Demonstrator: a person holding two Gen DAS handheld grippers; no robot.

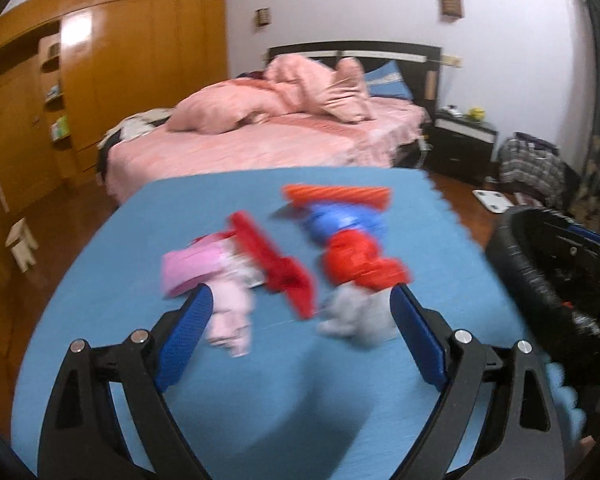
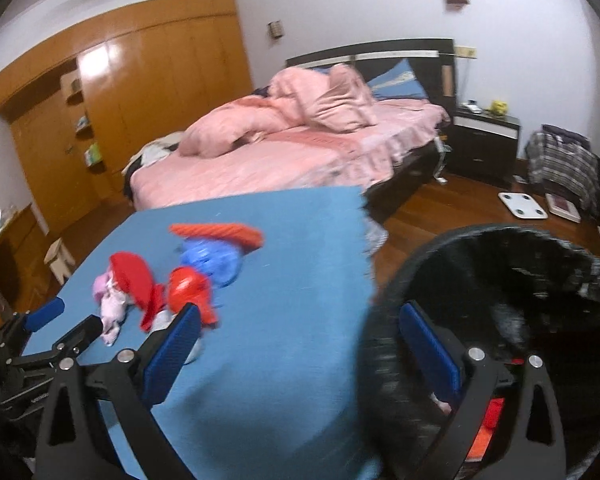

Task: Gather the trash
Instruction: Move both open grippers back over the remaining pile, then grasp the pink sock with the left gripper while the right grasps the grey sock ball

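On the blue mat [image 1: 112, 280], crumpled pink wrapper [image 1: 192, 270] beside ridged red plastic [image 1: 278, 266].

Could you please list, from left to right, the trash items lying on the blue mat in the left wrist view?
Pink wrapper → red wrapper → red and blue plastic packaging; the grey crumpled piece overlaps, so it is left out.

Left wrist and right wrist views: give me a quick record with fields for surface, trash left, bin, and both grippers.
surface: blue mat, bed behind it
trash left: blurred pile on the mat; pink wrapper, red wrapper, blue and red bag, grey wad
bin: black-lined trash bin off the mat's right edge, red and pink scraps visible inside
left gripper: open, holds nothing, facing the pile
right gripper: open, holds nothing, one finger over the bin
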